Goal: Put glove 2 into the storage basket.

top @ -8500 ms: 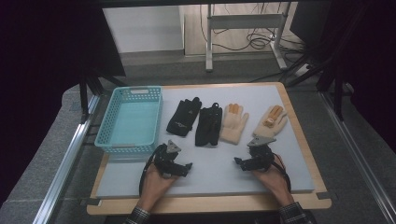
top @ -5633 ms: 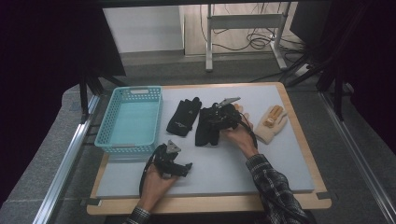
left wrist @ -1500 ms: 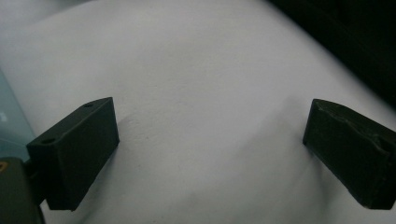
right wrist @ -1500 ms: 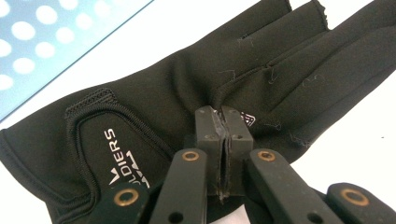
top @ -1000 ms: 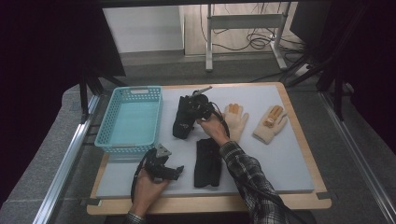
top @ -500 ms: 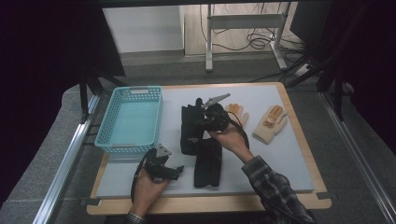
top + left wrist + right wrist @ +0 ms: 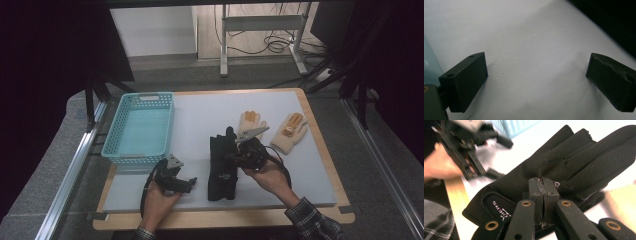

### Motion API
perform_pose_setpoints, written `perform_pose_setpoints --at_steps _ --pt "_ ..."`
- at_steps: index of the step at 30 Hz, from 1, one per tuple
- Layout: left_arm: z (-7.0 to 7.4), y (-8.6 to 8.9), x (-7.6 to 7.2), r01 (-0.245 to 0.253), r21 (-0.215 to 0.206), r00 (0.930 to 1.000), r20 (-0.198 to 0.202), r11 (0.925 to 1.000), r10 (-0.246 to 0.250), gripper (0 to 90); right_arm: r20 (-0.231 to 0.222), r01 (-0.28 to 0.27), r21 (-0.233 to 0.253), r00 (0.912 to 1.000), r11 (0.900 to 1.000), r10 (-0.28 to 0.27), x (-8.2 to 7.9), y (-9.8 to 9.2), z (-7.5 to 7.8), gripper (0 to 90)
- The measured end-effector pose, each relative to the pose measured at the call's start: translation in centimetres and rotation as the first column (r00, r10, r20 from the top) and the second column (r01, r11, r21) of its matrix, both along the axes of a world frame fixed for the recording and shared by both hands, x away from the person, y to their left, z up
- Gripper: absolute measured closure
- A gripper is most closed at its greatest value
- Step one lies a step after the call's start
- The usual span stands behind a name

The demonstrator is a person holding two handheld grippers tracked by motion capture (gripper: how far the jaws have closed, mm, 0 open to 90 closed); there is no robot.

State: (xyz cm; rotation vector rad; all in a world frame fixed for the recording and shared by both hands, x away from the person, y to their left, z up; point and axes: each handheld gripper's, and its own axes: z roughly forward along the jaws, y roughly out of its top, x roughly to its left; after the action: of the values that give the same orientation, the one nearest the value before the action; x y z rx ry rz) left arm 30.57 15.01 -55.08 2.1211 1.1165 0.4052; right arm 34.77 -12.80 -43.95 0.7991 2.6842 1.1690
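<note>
Right gripper view: fingers [image 7: 543,195] pinch black glove [image 7: 564,170].

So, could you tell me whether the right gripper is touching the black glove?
Touching. In the right gripper view the right gripper has its jaws pinched shut on a fold of the black glove.

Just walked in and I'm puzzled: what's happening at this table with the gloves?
A person is sorting gloves with hand-held tongs. The right tongs are shut on a black glove, carrying it over a second black glove lying at the table's near edge. The left tongs are open, resting low over the white tabletop beside the turquoise basket. Two tan gloves lie farther back.
</note>
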Motion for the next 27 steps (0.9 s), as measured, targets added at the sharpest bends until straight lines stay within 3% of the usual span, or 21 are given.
perform_pose_setpoints --at_steps 4,8,12,15,18,22,27 --pt "0.0 0.0 0.0 0.004 0.006 1.0 -0.002 1.0 -0.004 3.9 -0.045 0.02 -0.024 0.9988 1.0 -0.021 0.1 0.3 -2.6 86.9" --pt "0.0 0.0 0.0 0.005 0.007 1.0 -0.002 1.0 -0.005 3.9 -0.058 0.043 -0.048 0.9972 0.998 -0.046 0.2 0.7 -4.4 84.5" --pt "0.0 0.1 0.0 0.005 0.007 1.0 -0.002 1.0 -0.005 3.9 -0.063 0.043 -0.073 0.9969 0.996 -0.048 0.1 1.0 -6.0 69.4" --pt "0.0 0.0 0.0 0.004 0.006 1.0 -0.003 1.0 -0.004 3.9 -0.053 0.048 -0.058 0.9973 0.997 -0.051 -0.1 0.6 -5.8 58.4" --pt "0.0 0.0 0.0 0.003 0.005 1.0 -0.001 1.0 -0.003 3.9 -0.008 0.076 -0.039 0.997 0.996 -0.077 0.0 -0.3 -4.5 57.3" --pt "0.0 0.0 0.0 0.004 0.006 1.0 -0.001 1.0 -0.004 3.9 0.029 0.092 -0.032 0.9954 0.995 -0.091 0.0 -1.3 -3.6 66.5" --pt "0.0 0.0 0.0 0.002 0.004 1.0 -0.003 1.0 -0.002 3.9 0.049 0.108 -0.05 0.9932 0.993 -0.106 -0.2 -2.7 -4.4 76.7"
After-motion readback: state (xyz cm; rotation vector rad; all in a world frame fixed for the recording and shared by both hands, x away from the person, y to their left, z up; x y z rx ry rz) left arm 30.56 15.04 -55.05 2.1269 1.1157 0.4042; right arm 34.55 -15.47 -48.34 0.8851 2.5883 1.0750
